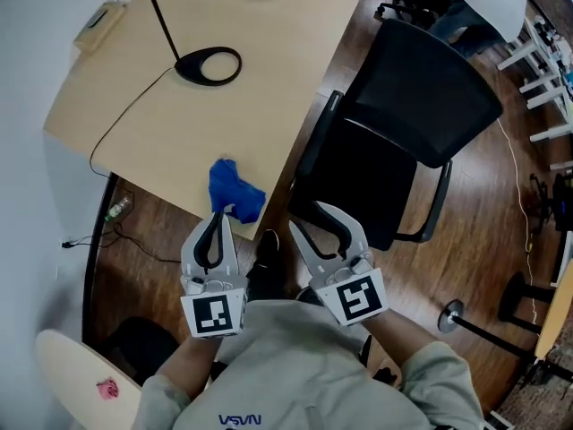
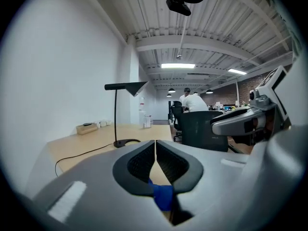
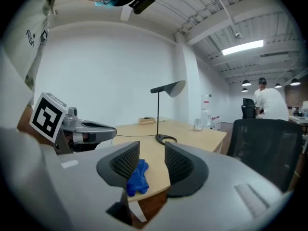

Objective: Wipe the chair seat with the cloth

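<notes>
Small blue cloth, crumpled in a heap at the near edge of a pale wooden table, just left of the black chair seat. Not yet on the seat.

Looks soft, light and limp. Probably sags and unfolds once lifted, with nothing in it to break and little chance of slipping from ribbed pads. Best pinched at a raised fold on top of the heap, deep enough to gather several layers rather than one loose corner. Safest lifted clear of the table edge before being carried over to the seat.

Left gripper: clenched, jaws meeting tip to tip with nothing between them. Held close before the cloth, which shows as a blue patch below the jaws in the left gripper view; touching or just short of it, hard to tell.

Right gripper: released, jaws standing moderately apart and empty. In the right gripper view, cloth framed in the gap near the left pad yet lying further off on the table, not pressed by either pad.
</notes>
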The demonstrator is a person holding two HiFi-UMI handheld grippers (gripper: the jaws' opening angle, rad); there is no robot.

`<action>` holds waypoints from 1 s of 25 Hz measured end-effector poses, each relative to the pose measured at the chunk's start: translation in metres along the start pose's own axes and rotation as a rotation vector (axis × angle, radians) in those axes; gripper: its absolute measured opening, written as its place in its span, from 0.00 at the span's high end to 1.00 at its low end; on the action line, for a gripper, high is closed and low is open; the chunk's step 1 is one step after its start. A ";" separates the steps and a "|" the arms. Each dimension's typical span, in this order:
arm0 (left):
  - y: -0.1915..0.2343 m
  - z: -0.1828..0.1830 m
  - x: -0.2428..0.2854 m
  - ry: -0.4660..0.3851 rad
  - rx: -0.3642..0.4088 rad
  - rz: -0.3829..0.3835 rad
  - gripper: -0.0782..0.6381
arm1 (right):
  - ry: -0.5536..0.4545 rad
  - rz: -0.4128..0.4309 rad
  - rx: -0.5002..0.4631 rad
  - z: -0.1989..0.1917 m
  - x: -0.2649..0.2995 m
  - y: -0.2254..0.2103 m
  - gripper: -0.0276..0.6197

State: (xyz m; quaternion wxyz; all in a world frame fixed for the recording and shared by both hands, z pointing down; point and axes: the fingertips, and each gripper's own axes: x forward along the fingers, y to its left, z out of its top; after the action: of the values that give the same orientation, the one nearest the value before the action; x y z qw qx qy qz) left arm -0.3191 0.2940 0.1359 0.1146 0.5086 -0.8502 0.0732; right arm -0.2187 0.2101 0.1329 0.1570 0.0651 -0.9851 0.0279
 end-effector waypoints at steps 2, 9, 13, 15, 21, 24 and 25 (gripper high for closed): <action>0.026 -0.006 0.006 0.000 -0.015 0.036 0.88 | 0.031 0.054 -0.009 -0.005 0.037 0.015 0.72; 0.090 -0.051 0.019 0.081 -0.027 0.142 0.88 | 0.126 0.161 -0.055 -0.039 0.131 0.054 0.67; 0.103 -0.070 0.024 0.116 -0.035 0.153 0.88 | 0.209 0.207 -0.091 -0.073 0.159 0.067 0.67; 0.106 -0.078 0.025 0.131 -0.036 0.161 0.88 | 0.249 0.223 -0.108 -0.091 0.169 0.071 0.66; 0.105 -0.104 0.031 0.171 -0.048 0.187 0.88 | 0.330 0.264 -0.137 -0.135 0.189 0.079 0.64; 0.099 -0.115 0.037 0.189 -0.052 0.196 0.88 | 0.367 0.296 -0.156 -0.154 0.194 0.084 0.60; 0.098 -0.118 0.040 0.193 -0.052 0.201 0.88 | 0.379 0.305 -0.162 -0.160 0.196 0.086 0.60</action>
State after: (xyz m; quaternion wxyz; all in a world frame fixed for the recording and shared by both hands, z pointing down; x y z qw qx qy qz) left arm -0.4092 0.3347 0.2594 0.2010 0.4083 -0.8835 0.1110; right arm -0.3657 0.2839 0.3434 0.3375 -0.1035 -0.9355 -0.0160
